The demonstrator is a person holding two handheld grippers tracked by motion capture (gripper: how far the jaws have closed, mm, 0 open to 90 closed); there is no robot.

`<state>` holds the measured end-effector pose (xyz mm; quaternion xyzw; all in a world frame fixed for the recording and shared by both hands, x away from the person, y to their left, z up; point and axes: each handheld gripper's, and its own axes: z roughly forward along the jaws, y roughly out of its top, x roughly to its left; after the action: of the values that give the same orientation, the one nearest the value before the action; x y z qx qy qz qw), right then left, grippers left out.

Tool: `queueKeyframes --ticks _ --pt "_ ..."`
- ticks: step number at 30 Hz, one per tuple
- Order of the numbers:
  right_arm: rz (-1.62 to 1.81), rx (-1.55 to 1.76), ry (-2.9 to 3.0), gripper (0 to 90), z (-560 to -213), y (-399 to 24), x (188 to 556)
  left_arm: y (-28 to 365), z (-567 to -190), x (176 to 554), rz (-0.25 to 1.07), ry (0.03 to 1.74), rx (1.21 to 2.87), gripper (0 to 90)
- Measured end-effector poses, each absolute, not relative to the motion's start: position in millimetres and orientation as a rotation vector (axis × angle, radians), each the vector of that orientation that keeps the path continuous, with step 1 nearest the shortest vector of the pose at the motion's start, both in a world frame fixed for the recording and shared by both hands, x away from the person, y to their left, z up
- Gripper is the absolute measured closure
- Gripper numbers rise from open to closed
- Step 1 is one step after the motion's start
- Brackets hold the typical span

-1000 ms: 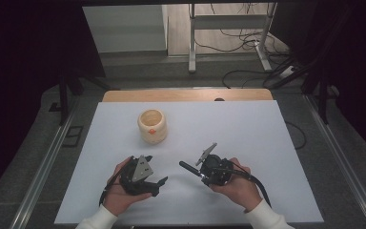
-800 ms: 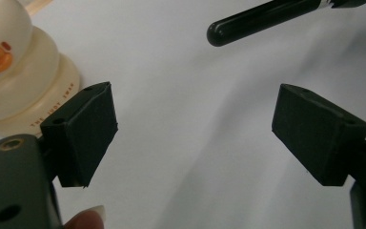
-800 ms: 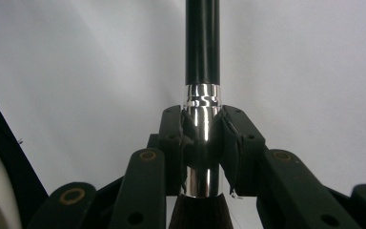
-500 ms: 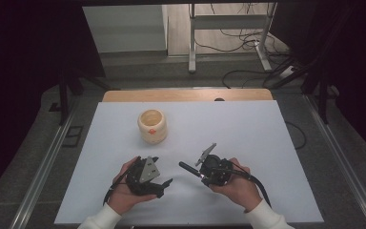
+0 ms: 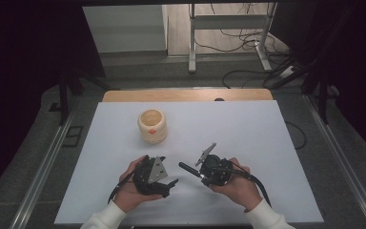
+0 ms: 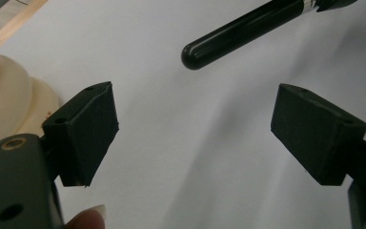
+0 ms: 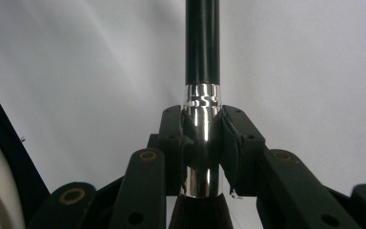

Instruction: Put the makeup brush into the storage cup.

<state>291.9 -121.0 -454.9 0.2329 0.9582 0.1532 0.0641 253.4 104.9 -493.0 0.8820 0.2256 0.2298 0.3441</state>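
My right gripper point(image 5: 203, 173) point(image 7: 202, 129) is shut on a brush point(image 5: 188, 169) point(image 7: 202, 43), with both pads pressed against its shiny silver ferrule. The black handle sticks out to the left, and dark bristles show behind the jaws in the right gripper view. My left gripper point(image 5: 169, 174) point(image 6: 195, 119) stands open just left of the handle's rounded end, nothing between its jaws. In the left gripper view the brush handle point(image 6: 238, 31) lies beyond the jaws, apart from them. A cream-coloured round jar point(image 5: 152, 126) point(image 6: 9, 95) stands upright farther back on the left.
Both hands rest low over the near part of the white table point(image 5: 257, 133). A wooden strip point(image 5: 186, 95) runs along its far edge. Metal rails flank the table, and cables lie on the floor behind it.
My left gripper has shifted a little to the right, closer to the end of the brush handle. The right gripper and the brush have stayed put.
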Motion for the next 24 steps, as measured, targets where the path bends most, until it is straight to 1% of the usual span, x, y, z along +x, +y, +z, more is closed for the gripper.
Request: queueKeyframes --ticks 13,24 --pt "0.462 0.700 2.901 71.3 -456 -122 293 86 -497 260 0.585 0.491 2.334 18.0" --pt "0.465 0.701 2.906 71.3 -456 -122 293 79 -500 263 0.577 0.477 2.349 19.4"
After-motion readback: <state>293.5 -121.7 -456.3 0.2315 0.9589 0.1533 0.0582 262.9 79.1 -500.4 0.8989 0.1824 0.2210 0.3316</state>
